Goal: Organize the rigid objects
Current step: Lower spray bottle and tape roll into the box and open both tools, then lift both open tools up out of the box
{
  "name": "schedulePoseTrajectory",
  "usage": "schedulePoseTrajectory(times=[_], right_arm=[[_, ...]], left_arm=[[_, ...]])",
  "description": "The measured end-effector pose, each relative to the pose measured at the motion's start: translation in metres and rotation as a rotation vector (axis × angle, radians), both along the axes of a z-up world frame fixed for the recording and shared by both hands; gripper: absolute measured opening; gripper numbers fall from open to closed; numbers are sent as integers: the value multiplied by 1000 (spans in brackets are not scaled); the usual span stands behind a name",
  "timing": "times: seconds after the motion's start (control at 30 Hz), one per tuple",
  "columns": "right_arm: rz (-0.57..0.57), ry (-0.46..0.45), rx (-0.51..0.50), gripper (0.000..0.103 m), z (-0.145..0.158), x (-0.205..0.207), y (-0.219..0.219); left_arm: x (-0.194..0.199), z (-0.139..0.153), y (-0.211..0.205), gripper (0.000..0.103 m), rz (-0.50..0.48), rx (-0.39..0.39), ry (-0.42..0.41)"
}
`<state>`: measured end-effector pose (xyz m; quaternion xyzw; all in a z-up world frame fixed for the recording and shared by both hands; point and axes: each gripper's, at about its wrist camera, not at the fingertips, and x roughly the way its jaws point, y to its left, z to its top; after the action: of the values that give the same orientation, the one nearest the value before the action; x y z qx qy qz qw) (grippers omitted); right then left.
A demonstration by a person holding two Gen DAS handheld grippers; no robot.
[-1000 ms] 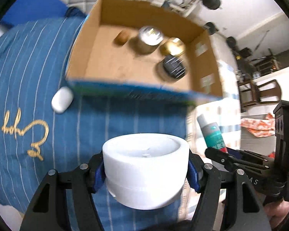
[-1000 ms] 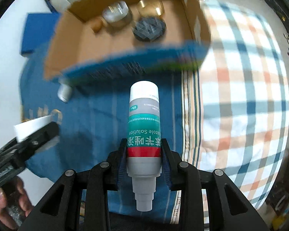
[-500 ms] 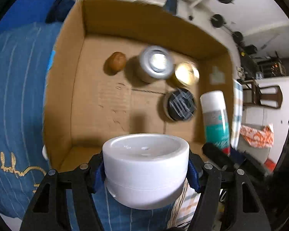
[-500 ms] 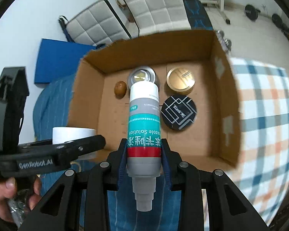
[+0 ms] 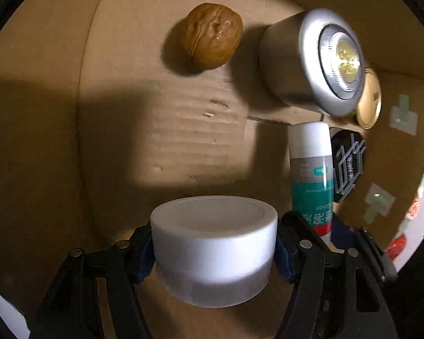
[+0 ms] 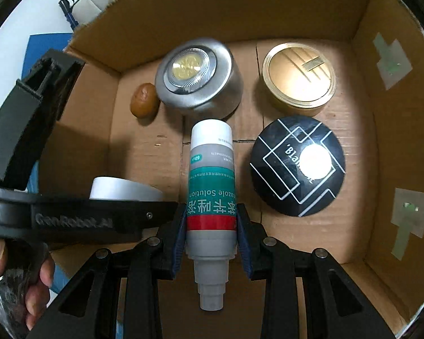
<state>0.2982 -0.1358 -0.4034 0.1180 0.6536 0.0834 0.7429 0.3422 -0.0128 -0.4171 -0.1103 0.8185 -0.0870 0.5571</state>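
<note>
My left gripper is shut on a round white jar, held inside the cardboard box near its left wall. The jar also shows in the right wrist view. My right gripper is shut on a white and teal spray bottle, held inside the box just right of the left gripper. The bottle also shows in the left wrist view.
On the box floor lie a walnut, a silver puck light, a gold round tin and a black round tin. Bare cardboard lies at the front left.
Both grippers moved forward and down from above the blue cloth into the box, each keeping its object. The box contents now look much closer.
</note>
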Motion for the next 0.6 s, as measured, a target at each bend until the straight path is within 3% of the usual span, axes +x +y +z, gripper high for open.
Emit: schedulePoseTrajectory(times=[0.17,0.33,0.5,0.6], right_arm=[[12,36,-29,36,-14,7,9],[28,25,-87,37,-8,5,15],[28,16,-145,58,13,-2,14],[6,15,-164,61,27,-3,7]], left_arm=[[4,6,-1,72,28,-12,-7],[10,35,-6,80,20,8,-98],[1,68,-10,83,16,25,-206],[-13,87,-10,86,19,52,-281]])
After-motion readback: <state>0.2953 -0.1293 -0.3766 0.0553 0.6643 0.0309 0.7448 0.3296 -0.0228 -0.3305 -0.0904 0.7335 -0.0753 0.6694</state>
